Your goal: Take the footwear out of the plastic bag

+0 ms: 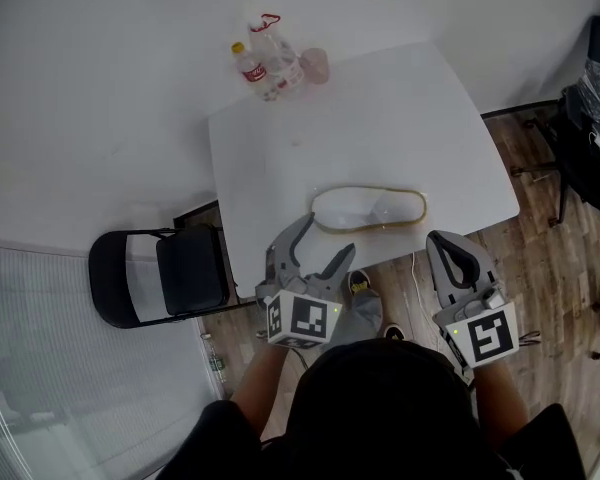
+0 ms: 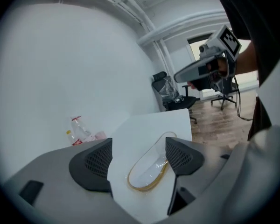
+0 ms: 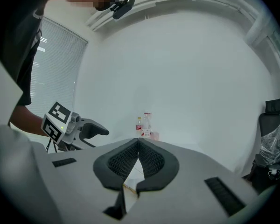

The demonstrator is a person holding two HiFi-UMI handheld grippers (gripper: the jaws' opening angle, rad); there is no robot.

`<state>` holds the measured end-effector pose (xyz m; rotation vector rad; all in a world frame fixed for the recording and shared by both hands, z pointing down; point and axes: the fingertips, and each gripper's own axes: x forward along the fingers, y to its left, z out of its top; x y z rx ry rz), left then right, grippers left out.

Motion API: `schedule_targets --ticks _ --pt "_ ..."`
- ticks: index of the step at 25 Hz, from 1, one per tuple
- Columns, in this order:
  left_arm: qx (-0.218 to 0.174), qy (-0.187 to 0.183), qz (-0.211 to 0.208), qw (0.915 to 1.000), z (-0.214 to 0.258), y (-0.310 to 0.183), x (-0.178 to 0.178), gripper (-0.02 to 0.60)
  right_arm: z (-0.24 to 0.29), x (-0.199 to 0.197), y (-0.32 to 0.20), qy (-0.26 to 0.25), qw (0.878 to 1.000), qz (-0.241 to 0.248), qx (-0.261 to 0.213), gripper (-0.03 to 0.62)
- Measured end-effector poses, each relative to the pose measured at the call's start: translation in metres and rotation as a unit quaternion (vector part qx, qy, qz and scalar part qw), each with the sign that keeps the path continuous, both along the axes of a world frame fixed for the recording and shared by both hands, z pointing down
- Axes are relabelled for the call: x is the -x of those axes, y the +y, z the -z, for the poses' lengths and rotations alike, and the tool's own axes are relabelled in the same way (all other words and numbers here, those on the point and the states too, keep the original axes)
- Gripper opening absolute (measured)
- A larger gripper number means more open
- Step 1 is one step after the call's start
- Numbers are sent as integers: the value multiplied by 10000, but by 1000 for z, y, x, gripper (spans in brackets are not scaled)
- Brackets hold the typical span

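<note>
A flat, pale piece of footwear with a tan rim (image 1: 370, 209), seemingly wrapped in clear plastic, lies near the front edge of the white table (image 1: 380, 128). In the left gripper view the footwear (image 2: 148, 172) shows between and beyond the jaws. My left gripper (image 1: 325, 238) hangs open just in front of its left end, with nothing between the pads. To the right of the footwear, my right gripper (image 1: 444, 241) is off the table's front edge, shut and empty. In its own view the right gripper (image 3: 138, 143) has both pads pressed together.
Two plastic bottles (image 1: 265, 60) and a pink cup (image 1: 315, 65) stand at the table's far left corner. A black folding chair (image 1: 160, 273) sits left of the table. A black office chair (image 1: 595, 118) stands on the wooden floor to the right.
</note>
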<state>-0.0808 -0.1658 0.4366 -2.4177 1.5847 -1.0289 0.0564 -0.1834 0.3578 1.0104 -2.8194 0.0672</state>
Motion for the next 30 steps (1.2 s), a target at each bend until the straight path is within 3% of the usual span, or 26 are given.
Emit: schedule_targets --ticks 4,8,14,19,22,25,30 --pt "643 -344 -618 9954 -47 -31 10 466 -4 10 -21 107 9998 -140 66 15" --pt "1458 -536 -1151 9811 -96 -50 15 491 -10 17 -33 205 9992 -284 166 15" --pt "2575 -981 -1994 9404 -166 -69 13 509 -14 28 -38 402 9986 -282 202 15" --pt "3319 -1236 -2403 9038 -202 -70 14 552 -16 37 -37 598 9977 -283 172 15" --pt "3555 -1409 -2566 8877 -215 -68 14 561 -16 42 -39 690 9971 -310 112 15" --pt "3639 -1478 -2633 8811 -222 -69 16 561 -17 47 -41 689 9969 -365 119 15" --pt "3937 -1231 -2752 8684 -226 -68 14 560 -18 55 -43 727 9966 -391 81 15"
